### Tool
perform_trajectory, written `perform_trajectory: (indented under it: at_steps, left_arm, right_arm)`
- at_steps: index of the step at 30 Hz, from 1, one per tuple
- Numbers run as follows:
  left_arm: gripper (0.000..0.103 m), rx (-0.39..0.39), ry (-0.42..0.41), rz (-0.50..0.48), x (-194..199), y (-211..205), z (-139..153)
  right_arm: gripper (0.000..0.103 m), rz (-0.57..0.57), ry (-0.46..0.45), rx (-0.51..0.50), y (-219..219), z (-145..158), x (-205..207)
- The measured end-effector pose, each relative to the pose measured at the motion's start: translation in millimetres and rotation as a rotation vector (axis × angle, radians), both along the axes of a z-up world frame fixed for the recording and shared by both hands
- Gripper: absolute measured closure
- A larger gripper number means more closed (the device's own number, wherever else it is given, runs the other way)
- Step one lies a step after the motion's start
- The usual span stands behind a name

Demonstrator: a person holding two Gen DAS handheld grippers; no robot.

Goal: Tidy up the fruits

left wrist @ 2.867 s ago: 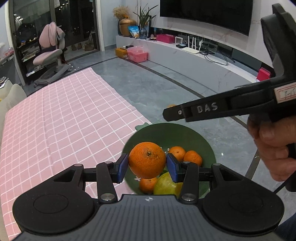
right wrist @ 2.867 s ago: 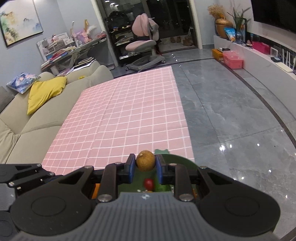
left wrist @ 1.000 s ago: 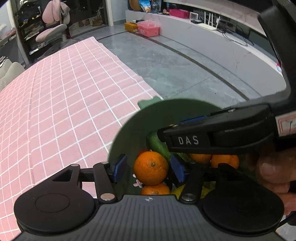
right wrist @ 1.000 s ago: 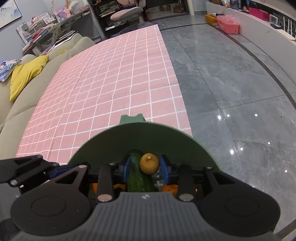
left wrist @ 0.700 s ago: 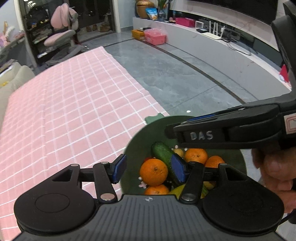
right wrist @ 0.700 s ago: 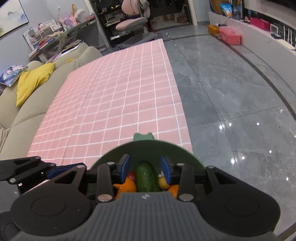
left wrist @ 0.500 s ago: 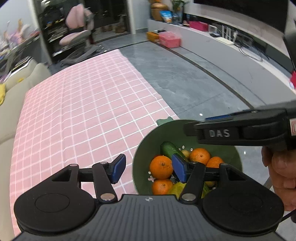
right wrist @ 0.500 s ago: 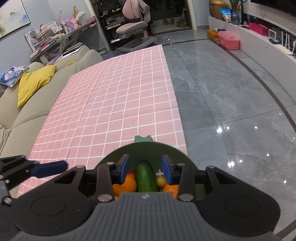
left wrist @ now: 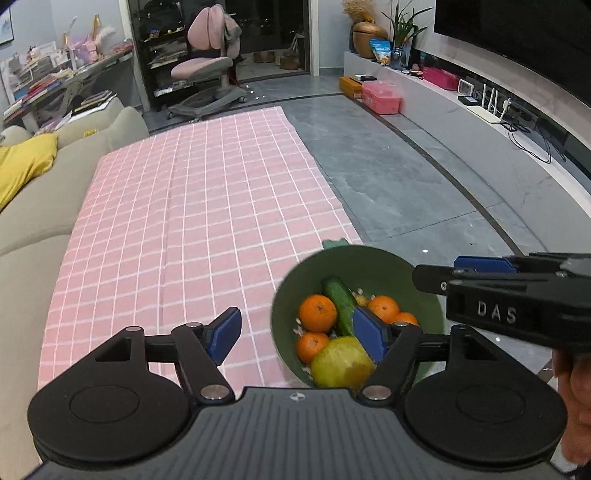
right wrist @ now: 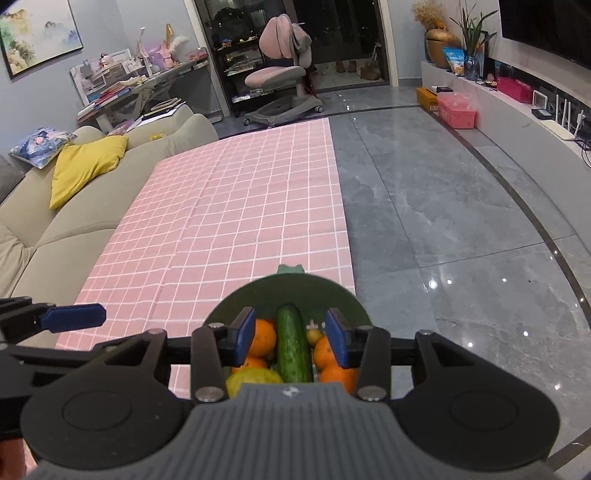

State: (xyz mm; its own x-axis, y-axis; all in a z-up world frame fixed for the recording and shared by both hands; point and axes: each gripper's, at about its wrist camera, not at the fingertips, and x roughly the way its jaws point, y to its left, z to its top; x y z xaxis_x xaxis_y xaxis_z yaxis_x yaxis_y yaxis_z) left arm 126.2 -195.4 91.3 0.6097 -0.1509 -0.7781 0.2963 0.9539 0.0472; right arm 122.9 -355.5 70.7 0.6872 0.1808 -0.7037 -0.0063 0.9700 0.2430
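Orange (left wrist: 317, 312) released, tools (both empty) above bowl (left wrist: 373, 259)

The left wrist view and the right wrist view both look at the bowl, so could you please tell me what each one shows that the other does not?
Only the left wrist view shows the right gripper from the side, reaching over the green bowl.

Only the right wrist view shows the framed painting and the patterned cushion on the sofa.

Both show the bowl with its cucumber, oranges and a yellow-green fruit, the pink checked cloth, the yellow cushion and the pink chair. Both grippers are open and empty.
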Motion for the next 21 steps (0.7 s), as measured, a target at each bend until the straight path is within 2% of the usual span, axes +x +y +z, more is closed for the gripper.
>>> perform_trajectory:
  at_steps: [11,15,21]
  left_arm:
    - [0.018,0.028,0.02,0.035,-26.9,-17.9,-8.0]
    - [0.018,0.041,0.036,0.05,-30.7,-20.7,-11.5]
    - [0.018,0.045,0.039,0.059,-34.5,-21.9,-11.3]
  right_arm:
    - [0.059,0.013,0.058,-0.028,-13.3,-5.4,-42.9]
    - [0.055,0.016,0.085,-0.037,-14.7,-9.4,-48.0]
    - [0.055,0.025,0.093,-0.047,-15.0,-8.7,-50.2]
